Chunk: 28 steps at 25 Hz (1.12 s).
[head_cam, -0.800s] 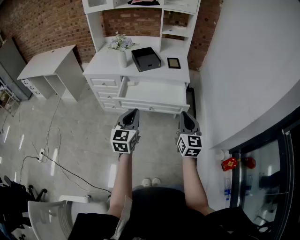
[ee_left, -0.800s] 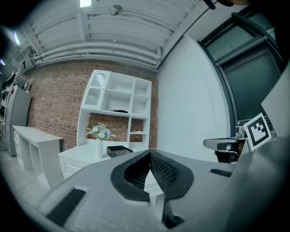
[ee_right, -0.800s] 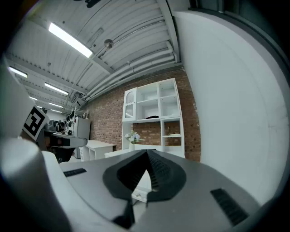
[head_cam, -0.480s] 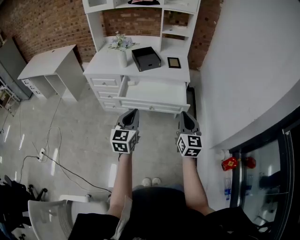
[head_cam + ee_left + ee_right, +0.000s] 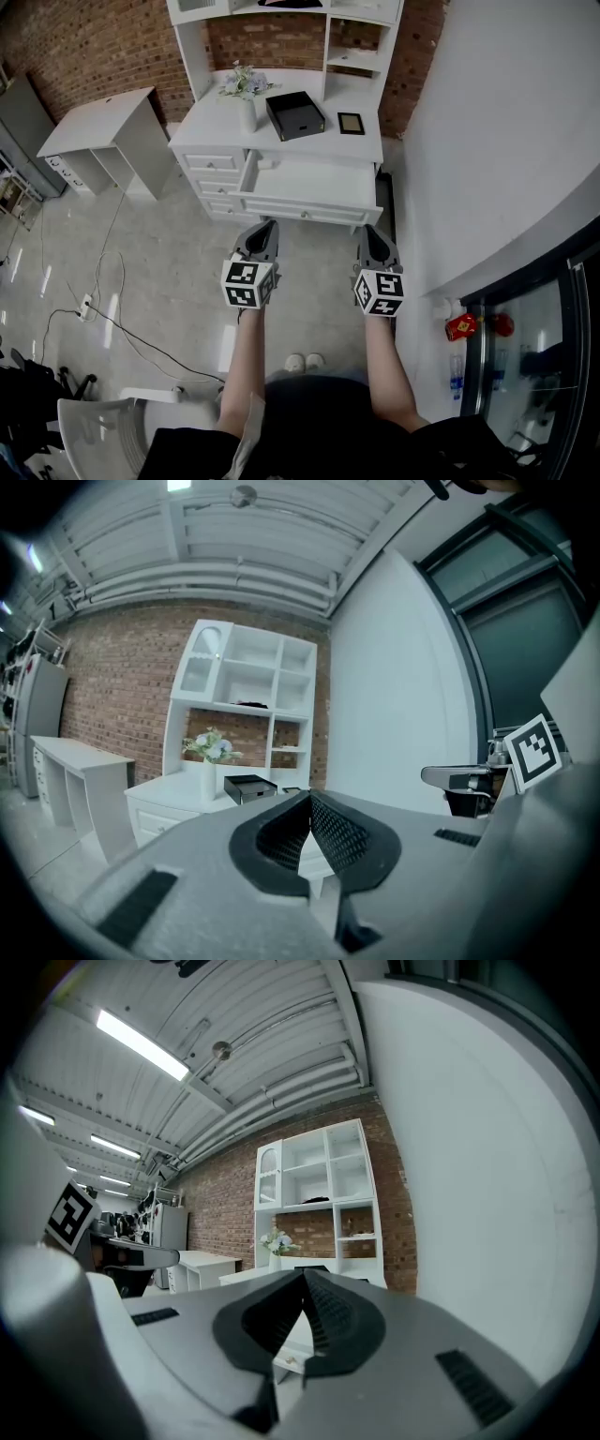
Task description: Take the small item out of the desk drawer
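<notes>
Both closed and empty: left gripper [image 5: 268, 224], right gripper [image 5: 369, 229], short of the drawer [image 5: 309, 212].

A red brick wall [image 5: 103, 42] runs behind a white hutch desk [image 5: 211, 131] and a smaller white table [image 5: 98, 122] to its left, both on a pale glossy floor [image 5: 178, 262] — a black cable [image 5: 155, 352] trails across it. A plain white wall [image 5: 497, 122] curves along the right; strip lights [image 5: 141, 1044] shine overhead.
</notes>
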Tool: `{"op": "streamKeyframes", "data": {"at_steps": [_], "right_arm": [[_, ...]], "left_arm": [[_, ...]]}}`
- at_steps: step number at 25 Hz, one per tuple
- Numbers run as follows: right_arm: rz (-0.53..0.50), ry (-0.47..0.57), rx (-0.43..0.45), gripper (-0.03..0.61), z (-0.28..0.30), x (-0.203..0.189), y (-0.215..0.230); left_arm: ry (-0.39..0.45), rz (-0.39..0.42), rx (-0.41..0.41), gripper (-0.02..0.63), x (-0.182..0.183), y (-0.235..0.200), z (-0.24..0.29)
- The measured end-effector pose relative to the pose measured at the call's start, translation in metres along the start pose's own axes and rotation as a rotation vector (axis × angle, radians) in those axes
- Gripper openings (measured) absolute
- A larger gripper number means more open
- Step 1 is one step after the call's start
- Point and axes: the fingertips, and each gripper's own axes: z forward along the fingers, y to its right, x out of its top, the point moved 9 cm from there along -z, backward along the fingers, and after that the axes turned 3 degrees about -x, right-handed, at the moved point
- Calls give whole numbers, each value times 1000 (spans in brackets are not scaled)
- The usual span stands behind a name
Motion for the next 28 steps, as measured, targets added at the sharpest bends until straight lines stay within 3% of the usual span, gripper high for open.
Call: {"op": "streamKeyframes", "data": {"at_steps": [8, 18, 28], "right_arm": [[7, -32, 29, 0, 4, -10, -6], [36, -31, 84, 160, 18, -8, -20], [57, -10, 66, 192, 30, -13, -41]], "left_arm": [[-29, -11, 1, 9, -10, -3, 0], [-25, -10, 9, 9, -10, -21, -3], [-9, 41, -2, 9, -2, -52, -10]]}}
